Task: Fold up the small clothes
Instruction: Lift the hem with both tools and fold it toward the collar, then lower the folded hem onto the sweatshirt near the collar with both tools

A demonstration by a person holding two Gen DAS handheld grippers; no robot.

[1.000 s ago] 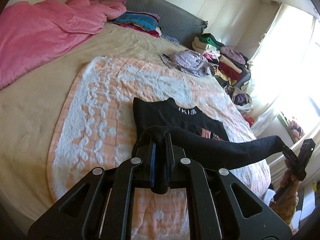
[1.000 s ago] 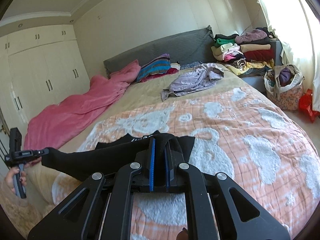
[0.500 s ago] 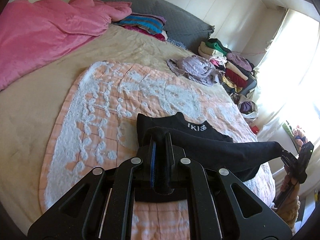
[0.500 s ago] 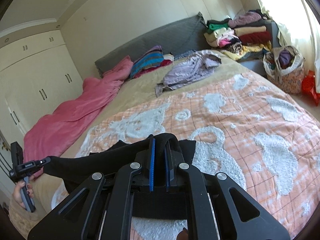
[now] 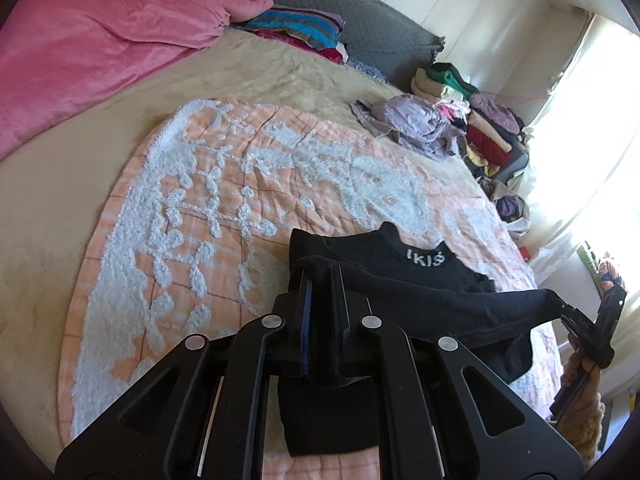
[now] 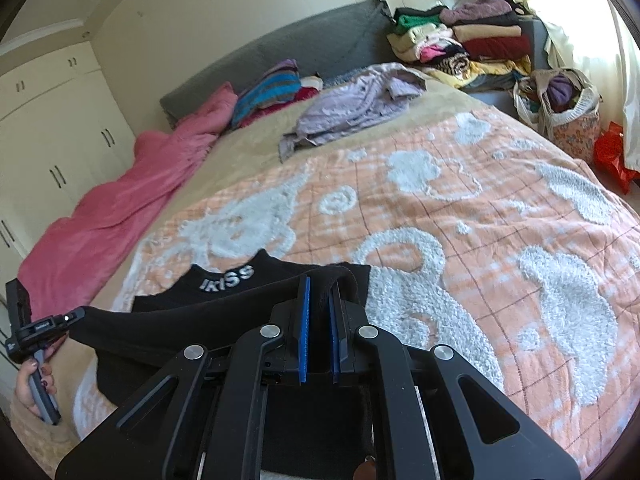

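Black cloth fills both tongs: the left tongs (image 5: 320, 280) are clamped on one corner of the black garment (image 5: 400, 264), the right tongs (image 6: 318, 292) on the other, so a folded edge stretches taut between the two. One garment only (white lettering at its collar), its lower part lying on the one peach-and-white quilt (image 6: 460, 208) that covers the bed (image 5: 48, 208). Farther out lie one pink blanket (image 5: 92, 48), one crumpled lilac garment (image 6: 356, 104) and one stack of folded clothes (image 6: 460, 36) beside the headboard (image 6: 312, 44).
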